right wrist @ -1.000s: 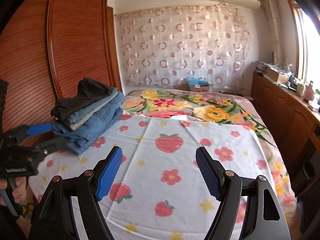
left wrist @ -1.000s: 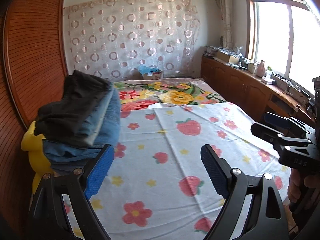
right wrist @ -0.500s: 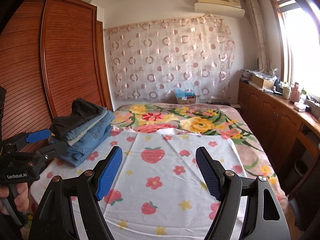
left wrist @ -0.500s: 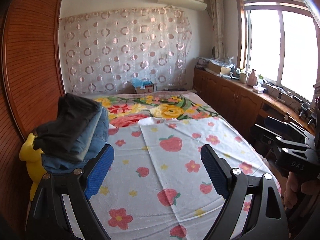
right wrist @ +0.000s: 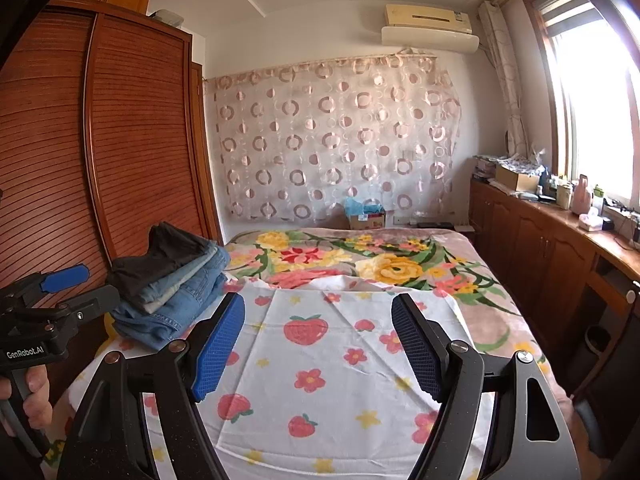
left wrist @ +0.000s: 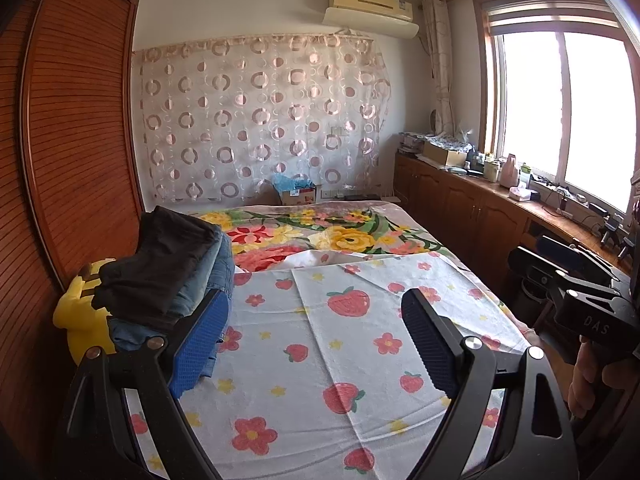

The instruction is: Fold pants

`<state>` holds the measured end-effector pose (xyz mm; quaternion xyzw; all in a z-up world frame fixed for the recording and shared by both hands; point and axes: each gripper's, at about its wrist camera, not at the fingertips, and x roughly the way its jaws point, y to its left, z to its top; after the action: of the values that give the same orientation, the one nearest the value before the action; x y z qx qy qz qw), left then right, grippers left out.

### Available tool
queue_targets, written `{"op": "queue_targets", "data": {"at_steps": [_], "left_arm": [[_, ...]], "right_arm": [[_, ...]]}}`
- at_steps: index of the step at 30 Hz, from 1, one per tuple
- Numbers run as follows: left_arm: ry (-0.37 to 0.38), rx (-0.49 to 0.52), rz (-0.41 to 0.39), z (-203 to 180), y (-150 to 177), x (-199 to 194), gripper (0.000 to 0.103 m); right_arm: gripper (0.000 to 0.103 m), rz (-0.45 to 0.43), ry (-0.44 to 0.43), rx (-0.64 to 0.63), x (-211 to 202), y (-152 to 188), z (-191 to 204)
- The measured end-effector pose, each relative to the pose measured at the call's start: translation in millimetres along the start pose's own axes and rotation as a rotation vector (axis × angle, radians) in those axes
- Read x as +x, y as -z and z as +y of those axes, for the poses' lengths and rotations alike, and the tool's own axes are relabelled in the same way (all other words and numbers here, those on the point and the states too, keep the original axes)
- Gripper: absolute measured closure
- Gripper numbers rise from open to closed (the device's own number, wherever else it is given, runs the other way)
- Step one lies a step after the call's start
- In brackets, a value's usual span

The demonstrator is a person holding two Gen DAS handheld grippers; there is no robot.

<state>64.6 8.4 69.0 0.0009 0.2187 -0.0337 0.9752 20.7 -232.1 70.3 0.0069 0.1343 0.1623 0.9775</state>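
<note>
The left gripper [left wrist: 312, 344] is held above the near part of the bed [left wrist: 400, 216], jaws wide apart with nothing between them; its blue textured pads [left wrist: 198, 344] face each other across open air. The right gripper [right wrist: 318, 346] is likewise wide open and empty, also above the near part of the bed. Each gripper appears in the other's view: the right one at the right edge of the left wrist view, the left one at the left edge of the right wrist view, each gripped by a hand [right wrist: 34, 400].

The stack of folded pants [right wrist: 172, 284] rests at the left edge of the bed, beside the reddish-brown slatted wooden wardrobe [right wrist: 132, 152]. Black pants lie on top, with light and darker blue denim pairs beneath. A yellow plush toy [left wrist: 80, 320] sits against the stack on the wardrobe side.

A white sheet printed with strawberries and flowers [left wrist: 320, 344] covers the near half of the bed; the stack sits on its left edge. The far half shows a floral blanket with yellow and red blooms [right wrist: 360, 256]. The sheet area between and ahead of both grippers carries no garment.
</note>
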Motion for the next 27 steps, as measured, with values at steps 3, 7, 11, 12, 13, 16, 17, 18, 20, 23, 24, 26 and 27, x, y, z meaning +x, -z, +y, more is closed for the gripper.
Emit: {"op": "queue_targets", "data": {"at_steps": [3, 7, 11, 12, 13, 16, 17, 18, 20, 23, 24, 26, 27], "left_arm": [[-0.001, 0.002, 0.0, 0.6, 0.5, 0.2, 0.014], [-0.001, 0.001, 0.0, 2.7, 0.5, -0.8, 0.014], [-0.003, 0.001, 0.0, 2.5, 0.5, -0.4, 0.014], [-0.002, 0.001, 0.001, 2.1, 0.6, -0.1, 0.014], [-0.001, 0.001, 0.001, 2.4, 0.6, -0.3, 0.014], [-0.001, 0.001, 0.0, 2.4, 0.5, -0.5, 0.014], [-0.002, 0.001, -0.001, 2.7, 0.4, -0.6, 0.014], [-0.001, 0.002, 0.0, 2.3, 0.5, -0.3, 0.014], [-0.002, 0.001, 0.001, 2.1, 0.6, -0.2, 0.014], [0.0, 0.001, 0.0, 2.1, 0.6, -0.3, 0.014], [0.0, 0.001, 0.0, 2.9, 0.6, -0.9, 0.014], [0.0, 0.002, 0.0, 1.9, 0.5, -0.3, 0.014], [-0.002, 0.002, 0.001, 1.8, 0.6, -0.3, 0.014]], "right_arm": [[0.025, 0.002, 0.002, 0.001, 2.5, -0.6, -2.2], [0.025, 0.001, 0.005, 0.001, 1.2, -0.5, -2.7], [0.025, 0.001, 0.007, -0.002, 2.5, -0.2, -4.3], [0.025, 0.001, 0.007, -0.001, 2.5, -0.6, -4.1], [0.025, 0.001, 0.006, -0.002, 2.4, -1.0, -4.1], [0.025, 0.002, 0.009, -0.002, 4.1, -1.5, -5.4], [0.025, 0.003, 0.009, -0.002, 3.9, -1.7, -5.2], [0.025, 0.002, 0.011, -0.001, 3.6, -1.6, -5.0], [0.025, 0.002, 0.009, -0.003, 4.8, -1.7, -6.0], [0.025, 0.004, 0.01, -0.003, 5.1, -1.4, -6.4], [0.025, 0.004, 0.009, -0.004, 4.1, -1.2, -6.0], [0.025, 0.004, 0.009, -0.005, 4.5, -1.0, -6.9], [0.025, 0.004, 0.008, -0.004, 4.6, -1.1, -7.5]]}}
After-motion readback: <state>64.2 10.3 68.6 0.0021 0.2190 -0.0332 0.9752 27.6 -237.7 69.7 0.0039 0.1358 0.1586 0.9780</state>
